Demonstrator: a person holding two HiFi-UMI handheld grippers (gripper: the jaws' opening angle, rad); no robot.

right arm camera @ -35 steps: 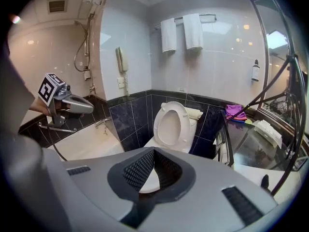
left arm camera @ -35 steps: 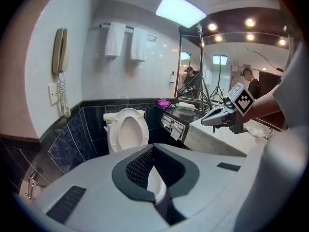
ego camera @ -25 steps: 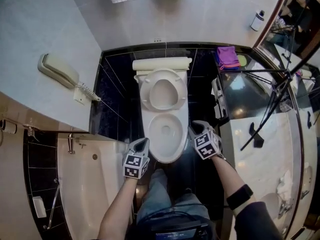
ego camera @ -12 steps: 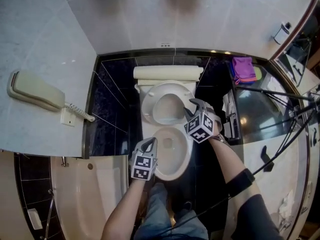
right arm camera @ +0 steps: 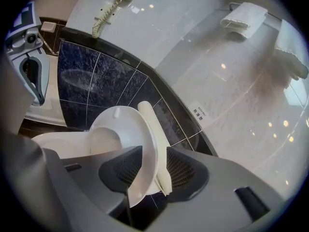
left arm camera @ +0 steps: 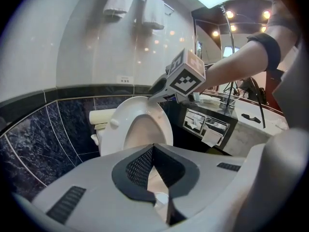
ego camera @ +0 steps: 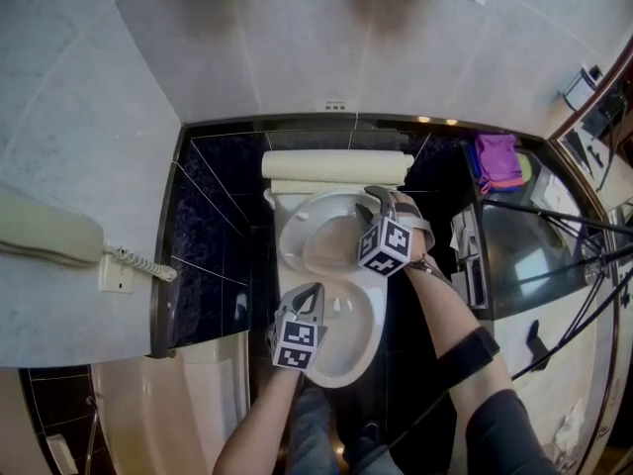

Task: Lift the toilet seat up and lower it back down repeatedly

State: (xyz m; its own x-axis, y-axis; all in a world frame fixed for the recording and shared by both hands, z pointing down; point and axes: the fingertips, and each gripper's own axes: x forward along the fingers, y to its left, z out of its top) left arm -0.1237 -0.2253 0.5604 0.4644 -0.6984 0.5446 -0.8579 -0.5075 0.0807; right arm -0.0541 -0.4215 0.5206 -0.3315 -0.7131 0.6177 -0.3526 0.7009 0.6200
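The white toilet seat (ego camera: 309, 228) stands raised over the bowl (ego camera: 346, 330), leaning back toward the cream lid (right arm camera: 153, 129) and tank (ego camera: 336, 166). My right gripper (ego camera: 376, 204) is at the seat's upper right rim. In the right gripper view the edge of the seat (right arm camera: 120, 144) and the lid run between its pads (right arm camera: 186, 170); the jaws have just been opening, stand wide, and I see no pad pressing. My left gripper (ego camera: 311, 293) hovers over the bowl's left front with its tips together and nothing in them. In the left gripper view the seat (left arm camera: 137, 129) rises ahead of it.
A wall phone (ego camera: 45, 228) with a coiled cord hangs at the left. A bathtub (ego camera: 188, 404) lies front left. Right of the toilet are a paper holder (ego camera: 467, 255), a counter with a purple cloth (ego camera: 499, 161), and tripod legs (ego camera: 554, 216). Towels (right arm camera: 244, 14) hang above.
My right gripper has gone from beside the bowl's front up to the raised seat's rim, rolling over as it went. The left gripper has moved forward over the bowl. The seat stays raised.
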